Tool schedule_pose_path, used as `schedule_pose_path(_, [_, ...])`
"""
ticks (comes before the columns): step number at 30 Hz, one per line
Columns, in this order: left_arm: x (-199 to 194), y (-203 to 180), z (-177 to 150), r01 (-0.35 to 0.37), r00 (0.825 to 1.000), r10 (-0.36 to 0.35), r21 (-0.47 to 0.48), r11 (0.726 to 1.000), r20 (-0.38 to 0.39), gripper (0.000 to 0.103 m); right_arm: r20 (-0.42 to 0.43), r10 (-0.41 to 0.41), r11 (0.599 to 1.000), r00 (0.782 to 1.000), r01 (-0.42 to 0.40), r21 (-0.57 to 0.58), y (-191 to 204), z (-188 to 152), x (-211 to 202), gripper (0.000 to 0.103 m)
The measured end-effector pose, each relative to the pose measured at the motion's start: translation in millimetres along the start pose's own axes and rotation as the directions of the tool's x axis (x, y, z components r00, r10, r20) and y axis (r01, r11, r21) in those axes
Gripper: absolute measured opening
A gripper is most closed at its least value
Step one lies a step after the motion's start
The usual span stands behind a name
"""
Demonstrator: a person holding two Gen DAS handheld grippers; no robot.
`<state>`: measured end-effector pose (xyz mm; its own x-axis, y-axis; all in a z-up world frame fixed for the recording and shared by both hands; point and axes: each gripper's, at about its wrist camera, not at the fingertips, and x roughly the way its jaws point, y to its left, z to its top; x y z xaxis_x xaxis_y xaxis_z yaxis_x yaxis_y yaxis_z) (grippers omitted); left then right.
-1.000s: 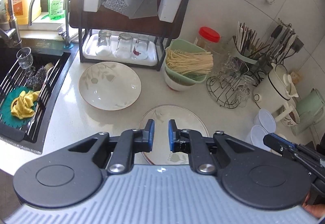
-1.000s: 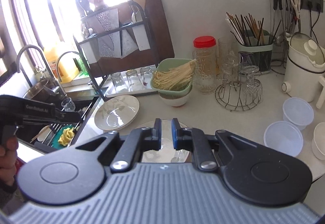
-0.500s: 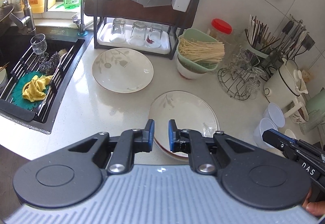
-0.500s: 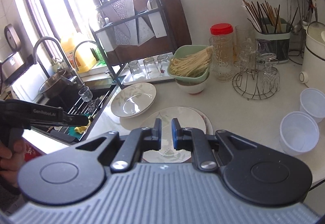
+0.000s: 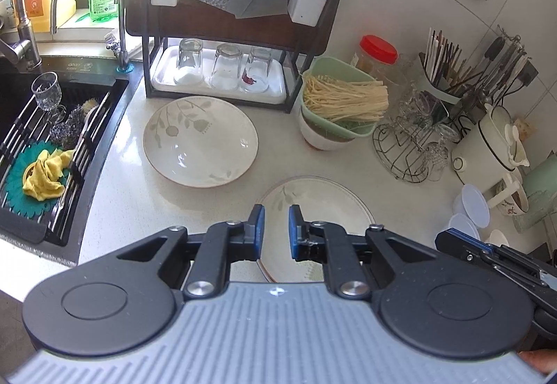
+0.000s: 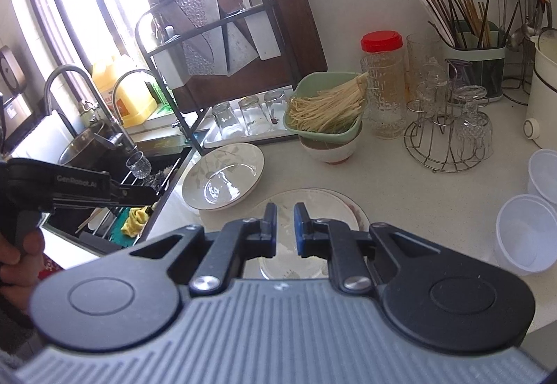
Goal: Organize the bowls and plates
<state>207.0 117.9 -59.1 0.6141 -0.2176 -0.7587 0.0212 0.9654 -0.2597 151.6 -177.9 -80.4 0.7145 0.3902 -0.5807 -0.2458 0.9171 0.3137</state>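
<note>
Left wrist view: the left gripper, jaws nearly together and empty, hovers over a flat cream leaf-patterned ceramic plate on the white tabletop, just beside the deeper leaf-patterned plate. Stiff, glazed, breakable; best pinched at its rim.

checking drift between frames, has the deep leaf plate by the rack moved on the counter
No. The deep leaf plate sits just in front of the rack tray, as before; only the camera view shifted.
</note>
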Motion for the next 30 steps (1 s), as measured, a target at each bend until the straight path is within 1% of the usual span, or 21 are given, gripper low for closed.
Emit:
schedule_pose_path(5, [14,14,19,-0.001,1.0,0.001,-0.004,1.0,-0.009,0.015,-0.004,0.003,1.0,1.0,-0.003,0.001,6,12,20,0.013])
schedule_pose_path(14, [41,39,46,-0.007,0.999,0.006,-0.024,1.0,-0.036,0.015,-0.042,-0.005,1.0,0.999,0.005,0.004,10,28,59,0.014])
schedule_pose_path(15, [44,42,49,-0.009,0.999,0.008,-0.028,1.0,-0.04,0.017,-0.049,-0.001,1.0,0.999,0.001,0.004,10,29,64,0.014])
schedule_pose_path(16, [48,45,51,-0.011,0.999,0.01,-0.033,0.999,-0.044,0.022,-0.054,0.0,1.0,0.999,0.0,0.005,10,31,68,0.014])
schedule_pose_path(20, [60,57,62,-0.011,0.998,0.009,-0.035,0.999,-0.059,0.035,-0.071,-0.008,1.0,0.997,0.01,0.023,12,35,87,0.014])
schedule_pose_path(21, [63,60,65,-0.012,0.998,0.01,-0.032,0.999,-0.067,0.042,-0.079,-0.01,0.999,0.997,0.012,0.03,12,36,92,0.018])
schedule_pose_path(22, [67,63,68,-0.015,0.997,0.013,-0.028,0.999,-0.078,0.047,-0.089,-0.011,0.999,0.996,0.014,0.034,12,38,99,0.025])
schedule_pose_path(23, [71,67,71,-0.018,0.996,0.016,-0.026,1.0,-0.084,0.048,-0.097,-0.009,0.999,0.995,0.012,0.032,14,40,104,0.028])
schedule_pose_path(24, [75,71,73,-0.018,0.996,0.016,-0.026,1.0,-0.086,0.049,-0.103,-0.005,1.0,0.995,0.008,0.029,15,41,109,0.035])
schedule_pose_path(25, [79,75,76,-0.019,0.996,0.017,-0.026,0.999,-0.091,0.05,-0.104,0.002,1.0,0.995,0.001,0.029,17,43,113,0.045])
schedule_pose_path(27, [89,84,80,-0.025,0.994,0.021,-0.033,0.999,-0.109,0.05,-0.106,0.016,0.999,0.994,-0.012,0.037,19,46,120,0.049])
schedule_pose_path(30, [105,98,84,-0.034,0.991,0.029,-0.039,0.999,-0.13,0.05,-0.13,0.021,0.998,0.991,-0.014,0.055,21,49,134,0.049])
